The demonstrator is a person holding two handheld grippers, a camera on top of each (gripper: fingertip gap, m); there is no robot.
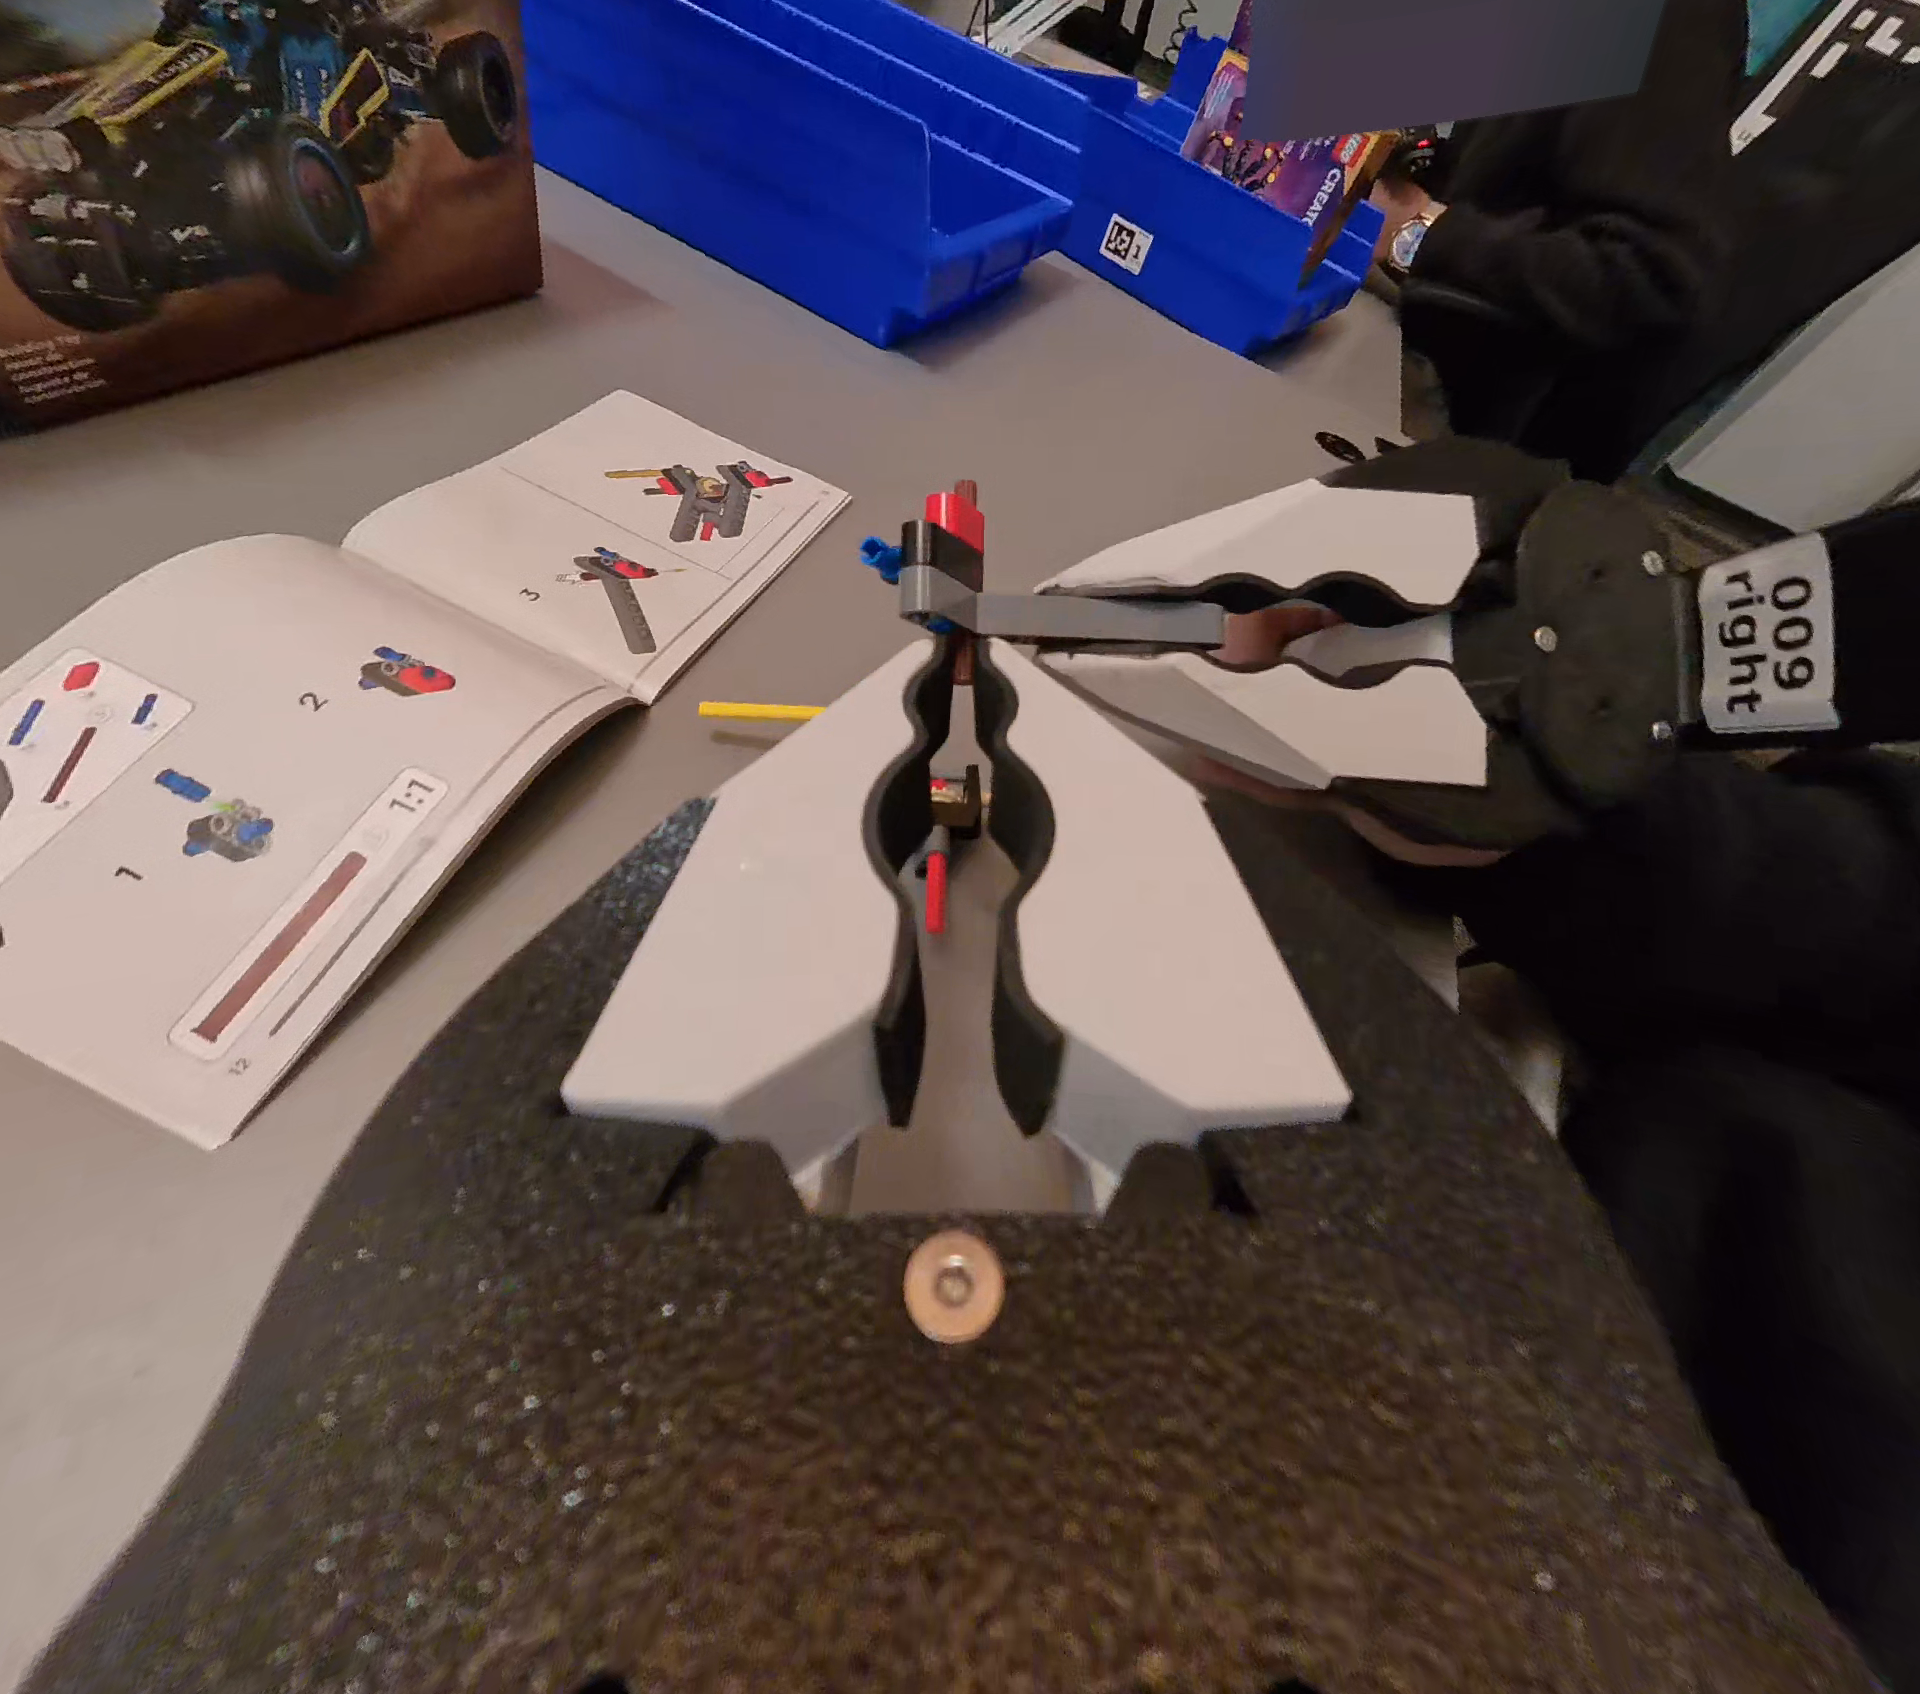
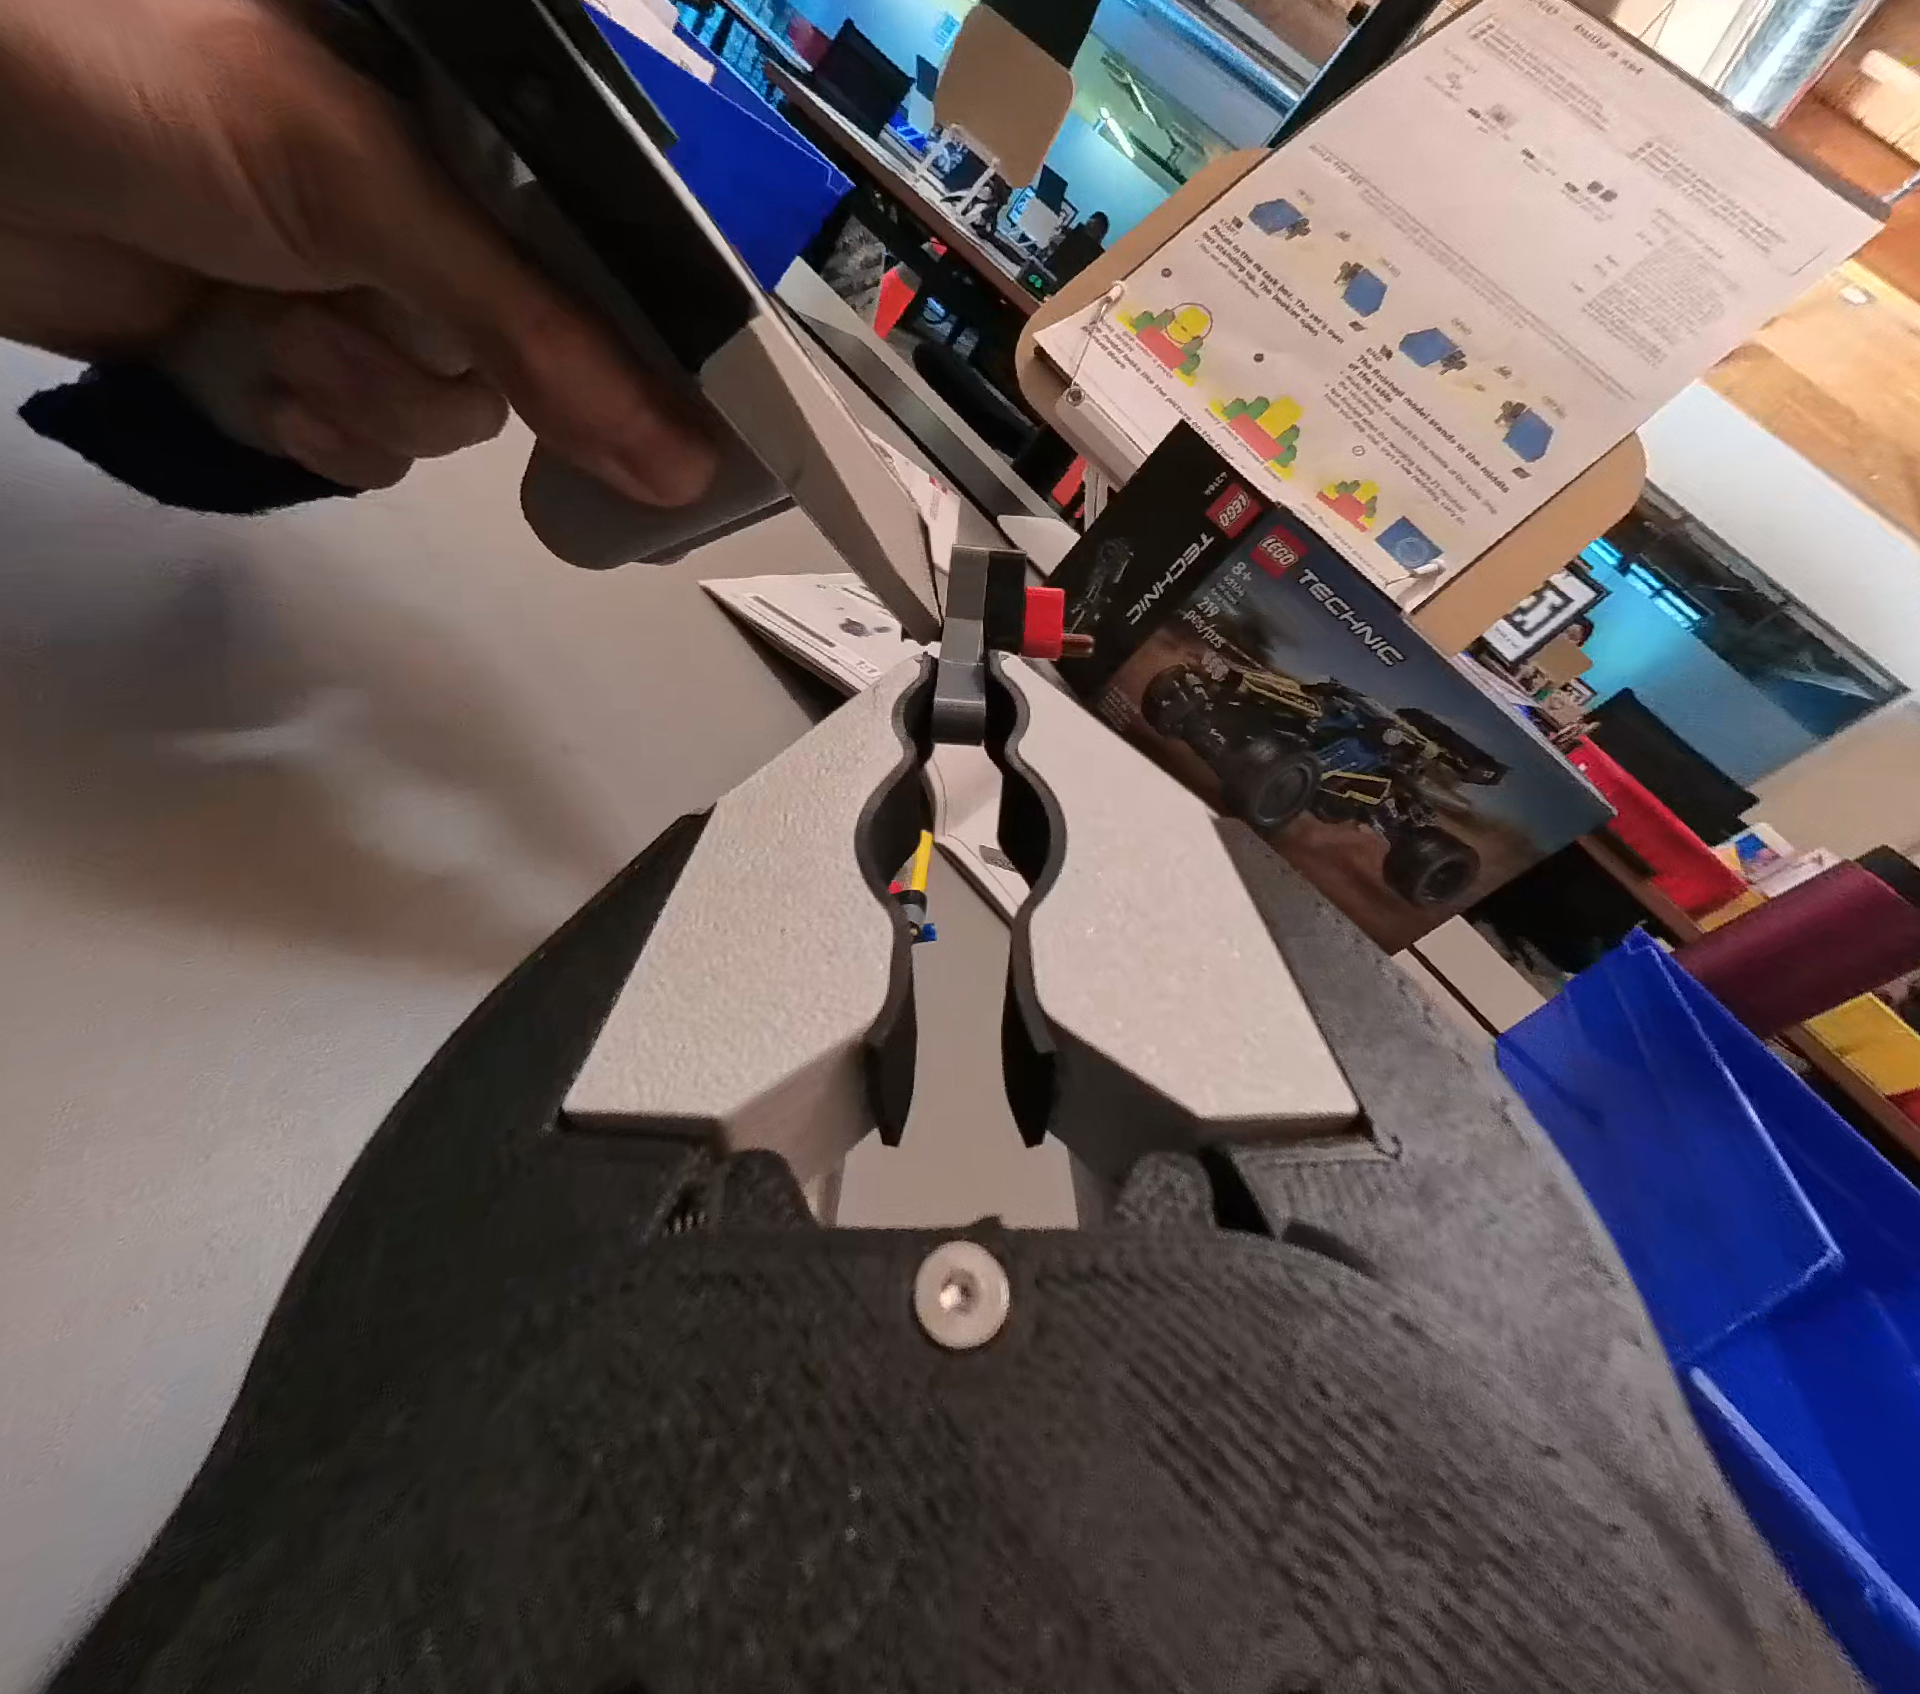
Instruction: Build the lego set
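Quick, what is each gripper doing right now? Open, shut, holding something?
Left gripper: shut on the brown rod of the small lego assembly.
Right gripper: shut on the grey beam of the same assembly.

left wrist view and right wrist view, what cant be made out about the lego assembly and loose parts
- Brown axle: left wrist view, its lower length is hidden between the left gripper fingers.
- Grey beam: right wrist view, its far end is covered by the right gripper pads.
- Small black and red part: left wrist view, mostly hidden by the fingers.
- Yellow rod: its right end is cut off by a finger.
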